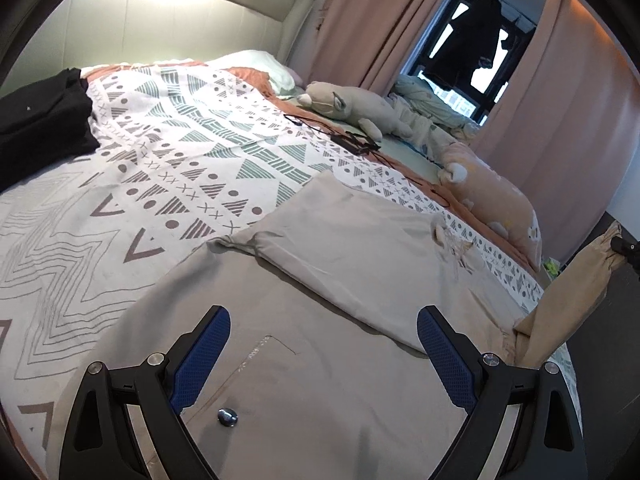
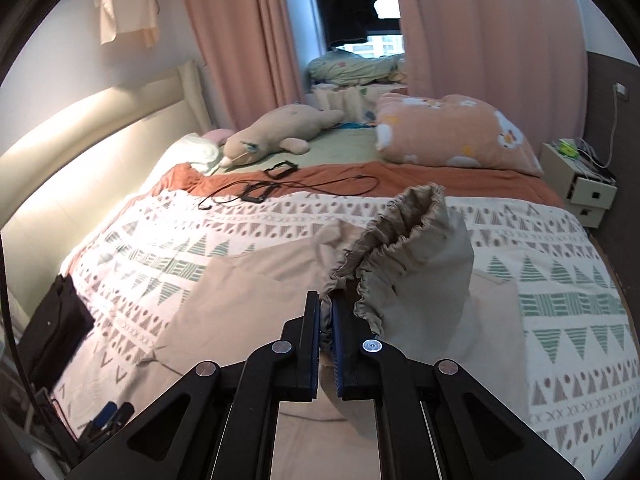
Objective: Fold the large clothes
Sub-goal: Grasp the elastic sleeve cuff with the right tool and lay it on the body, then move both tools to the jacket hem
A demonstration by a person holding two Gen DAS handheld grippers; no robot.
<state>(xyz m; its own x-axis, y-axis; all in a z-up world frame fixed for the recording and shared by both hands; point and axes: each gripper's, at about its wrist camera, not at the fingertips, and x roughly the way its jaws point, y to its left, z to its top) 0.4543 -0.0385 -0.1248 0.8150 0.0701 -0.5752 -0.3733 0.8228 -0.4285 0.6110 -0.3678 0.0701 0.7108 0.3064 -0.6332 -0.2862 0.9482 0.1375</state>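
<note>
The big beige cotton trousers lay partly folded on the patterned bedspread. The right gripper pinched their gathered waistband, lifted up. The left gripper gaped wide, empty. More folds seemed left.

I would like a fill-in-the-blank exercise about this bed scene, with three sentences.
1. The right tongs are shut on the elastic ____ of the beige trousers.
2. The left tongs stand ____ above the trousers.
3. A folded ____ garment lies on the patterned bedspread.

Missing words: waistband; open; black
</note>
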